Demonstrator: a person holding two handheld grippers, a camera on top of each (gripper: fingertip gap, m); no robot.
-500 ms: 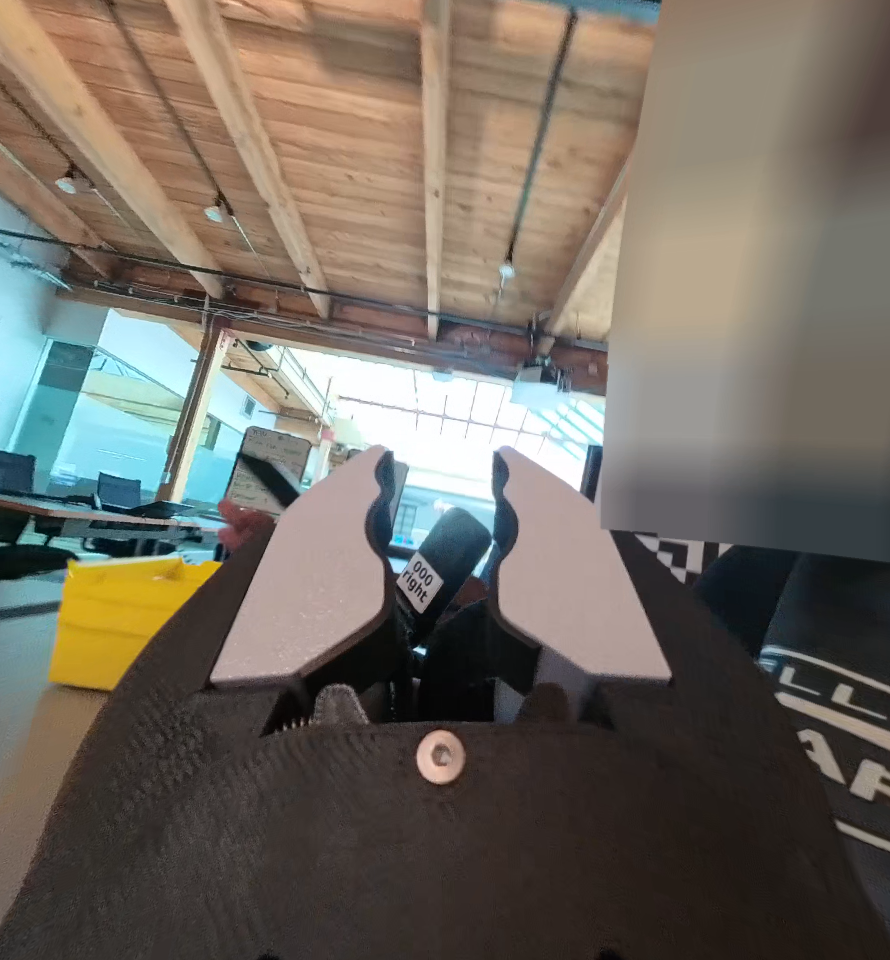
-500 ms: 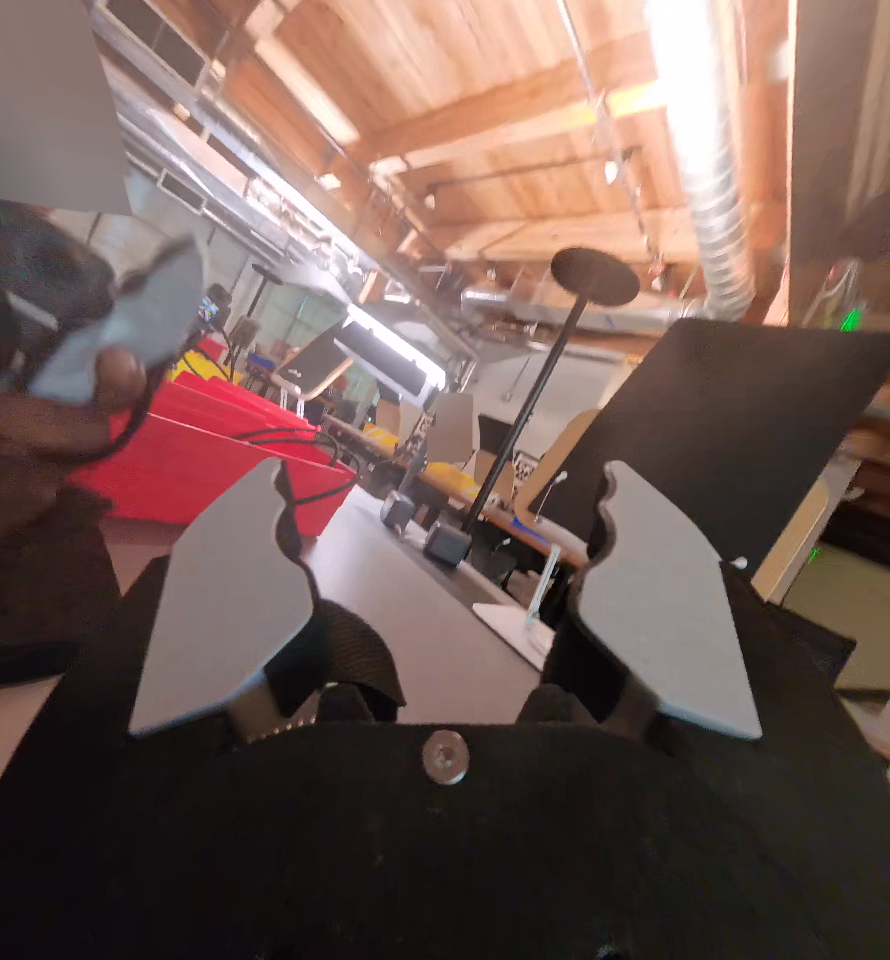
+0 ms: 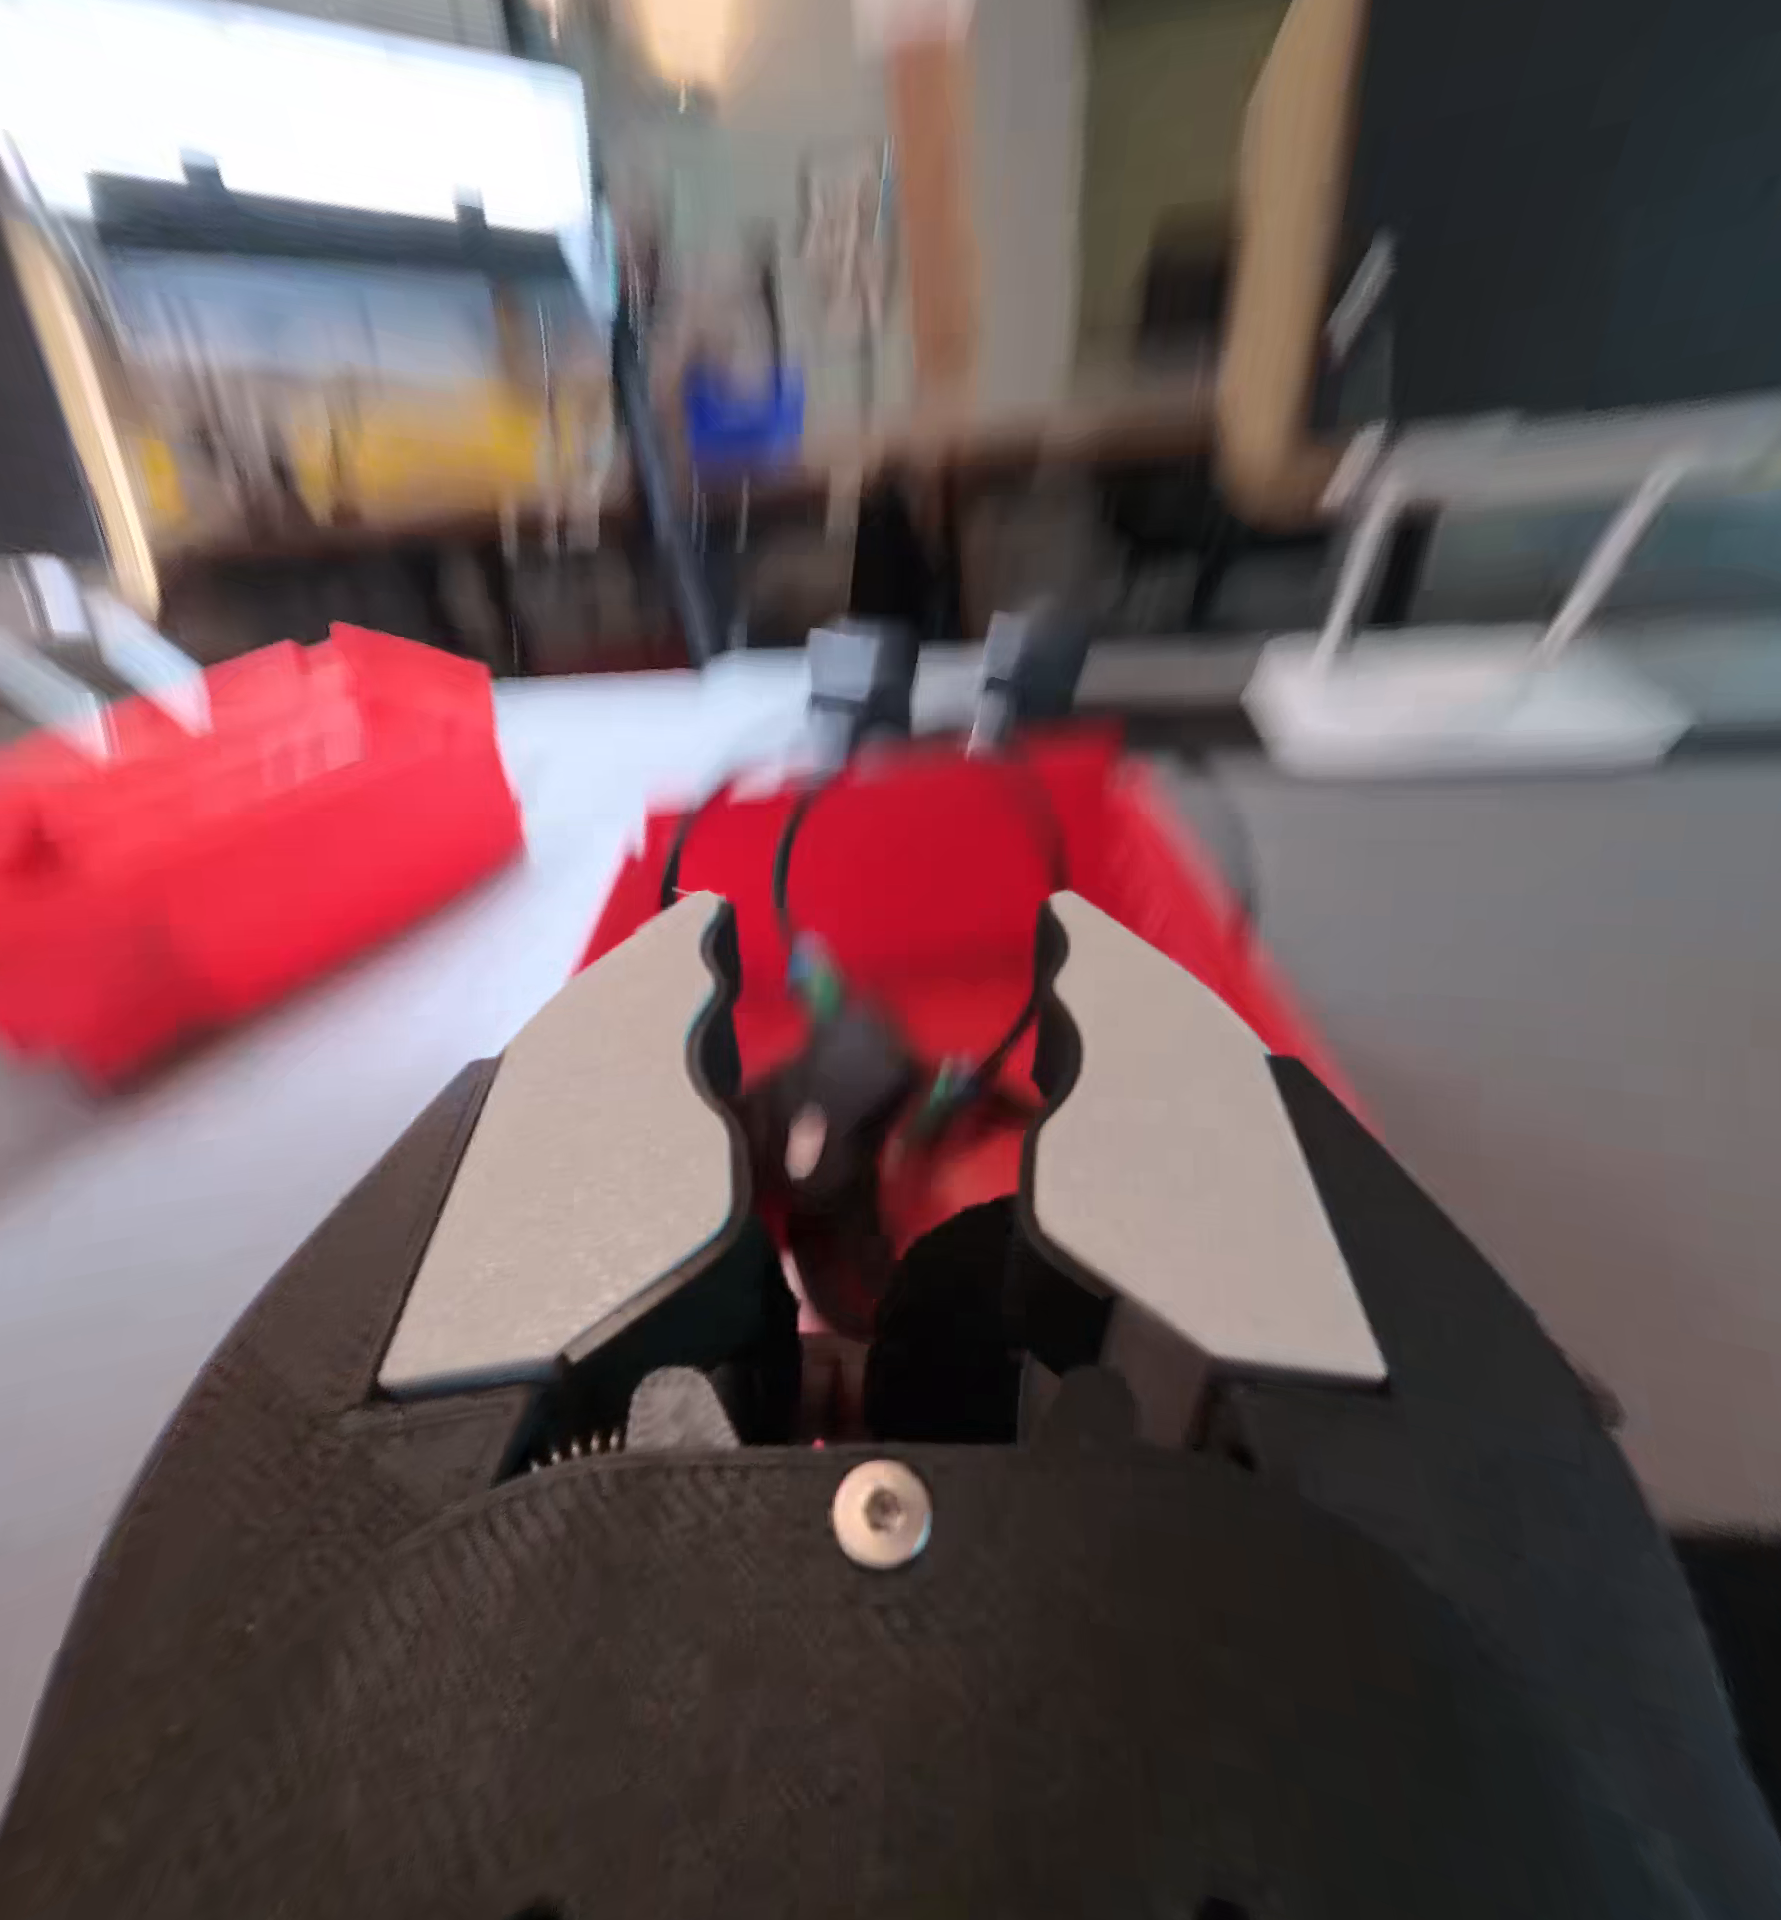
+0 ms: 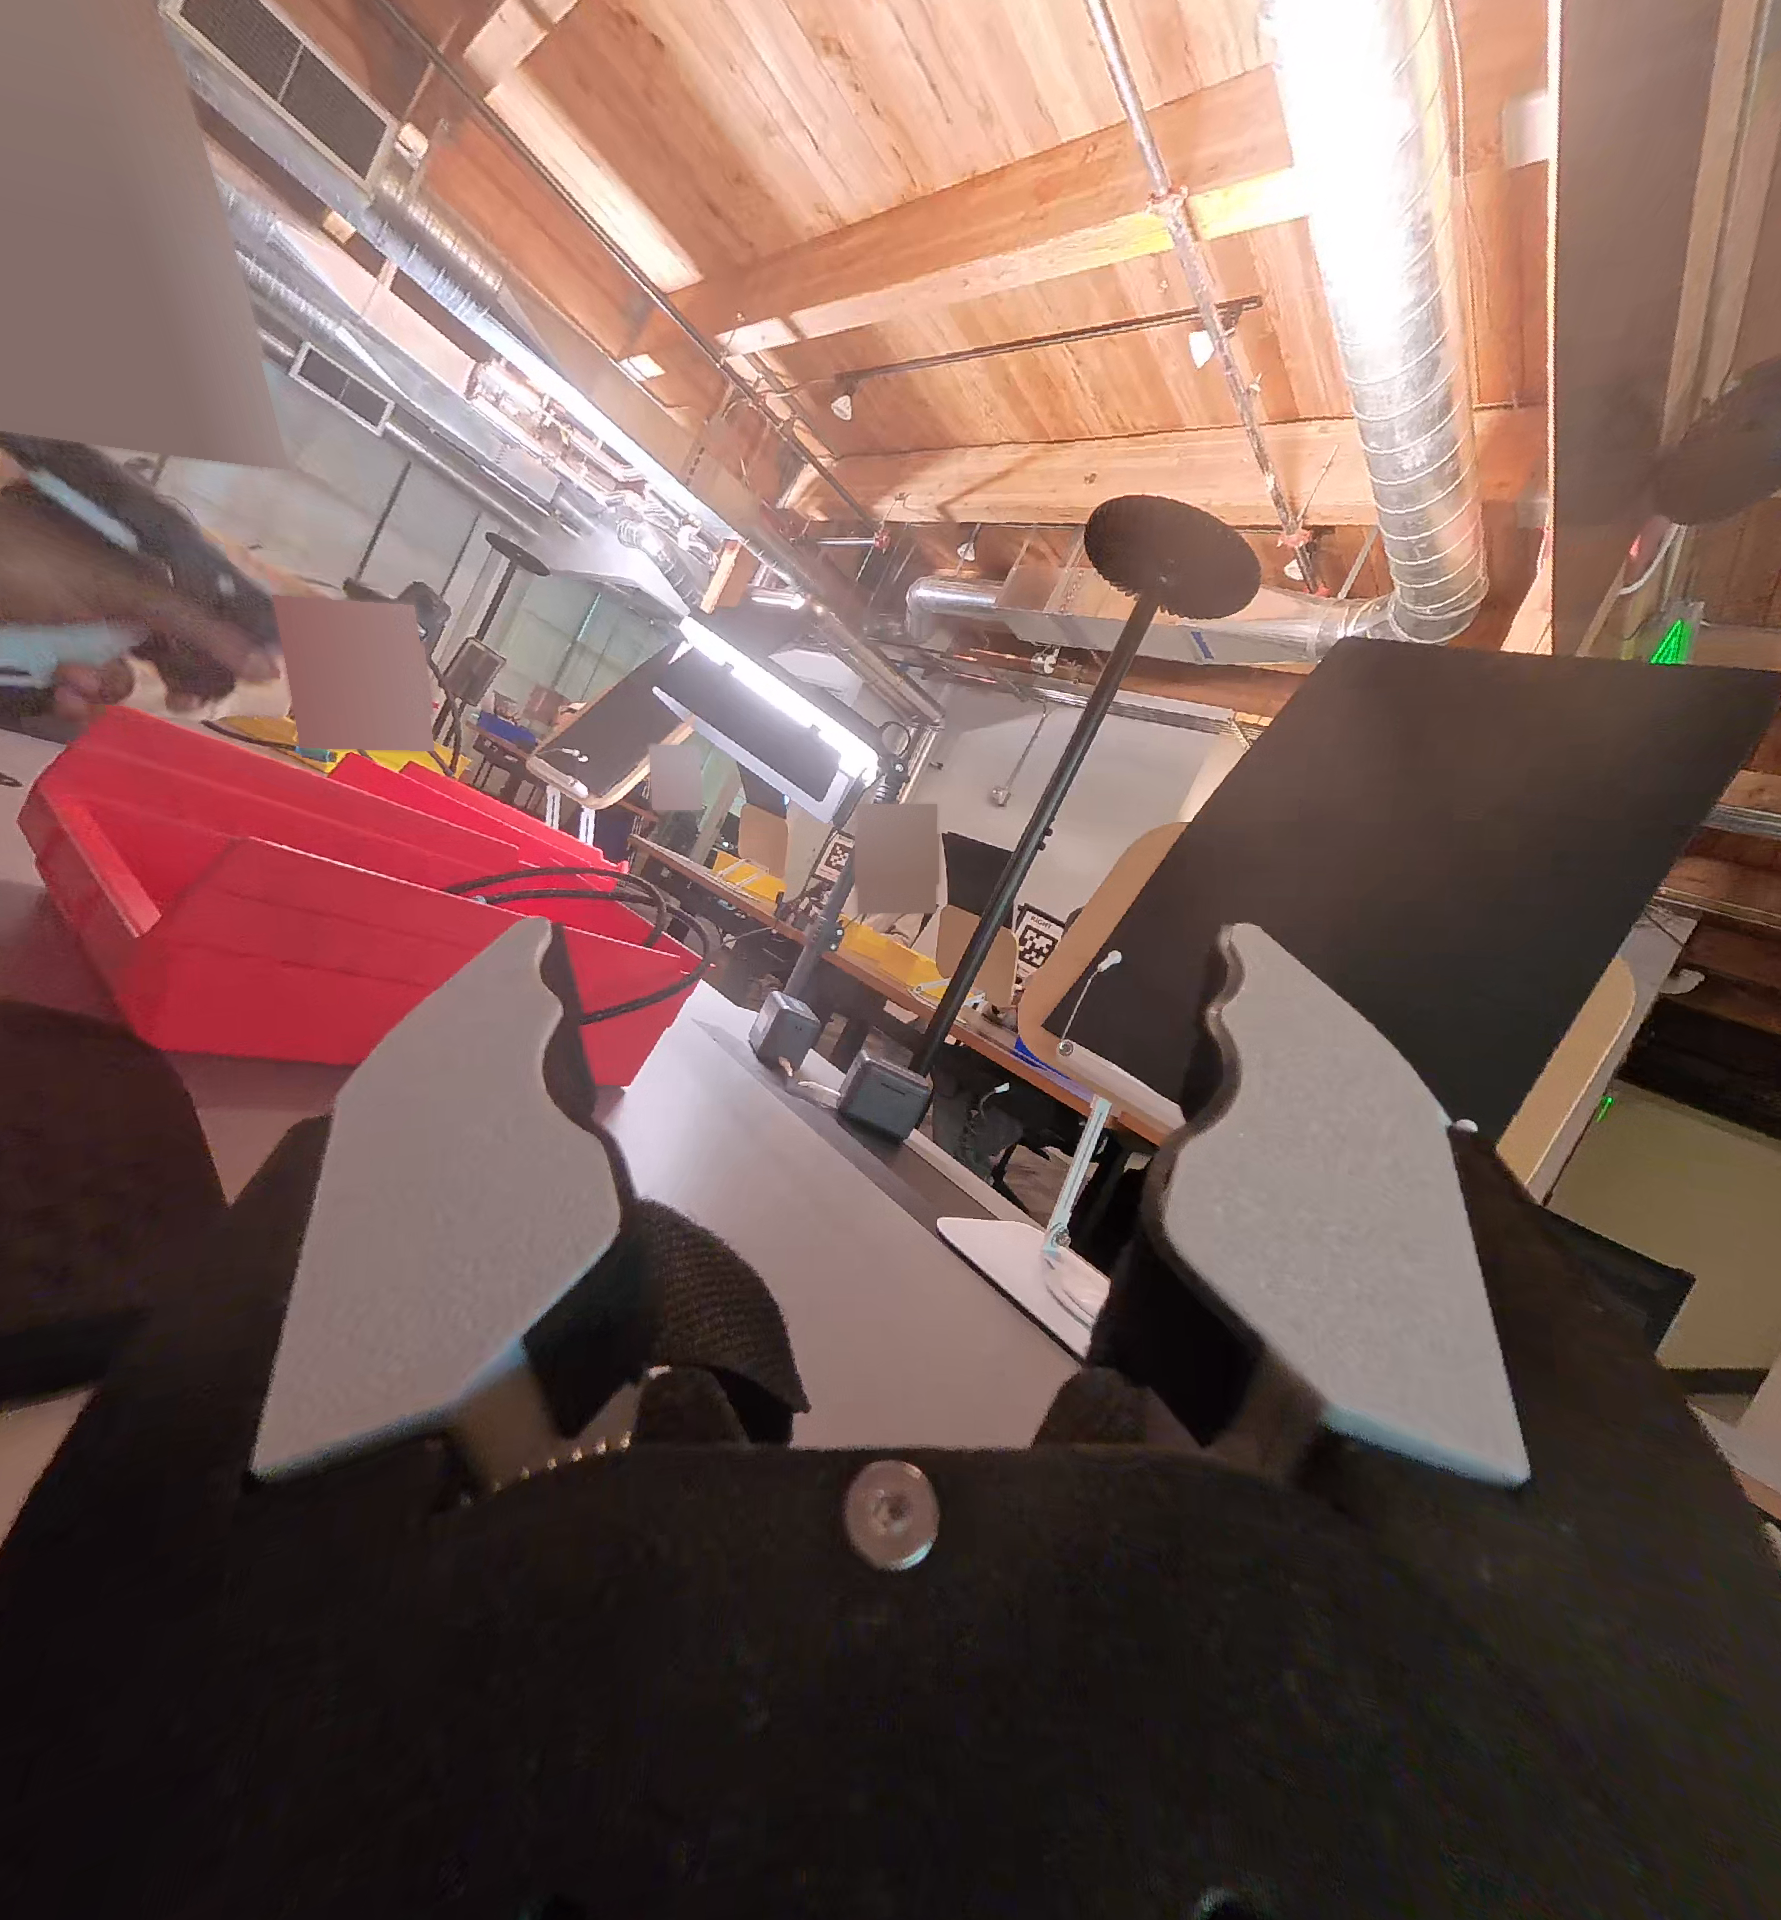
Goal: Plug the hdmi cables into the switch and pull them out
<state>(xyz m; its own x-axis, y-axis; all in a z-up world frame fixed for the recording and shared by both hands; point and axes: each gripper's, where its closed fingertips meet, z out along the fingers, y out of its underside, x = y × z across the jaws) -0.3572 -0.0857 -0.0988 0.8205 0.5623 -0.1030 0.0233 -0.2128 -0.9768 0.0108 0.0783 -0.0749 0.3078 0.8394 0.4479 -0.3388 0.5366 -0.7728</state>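
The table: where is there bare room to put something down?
The grey table is bare between the near red bin and the white stand base, ahead of the open right gripper. In the blurred left view, another strip lies between the two red bins. The bin under the left gripper is crowded with black cables.

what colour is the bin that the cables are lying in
Red. The bin shows best in the right wrist view; the left wrist view is blurred.
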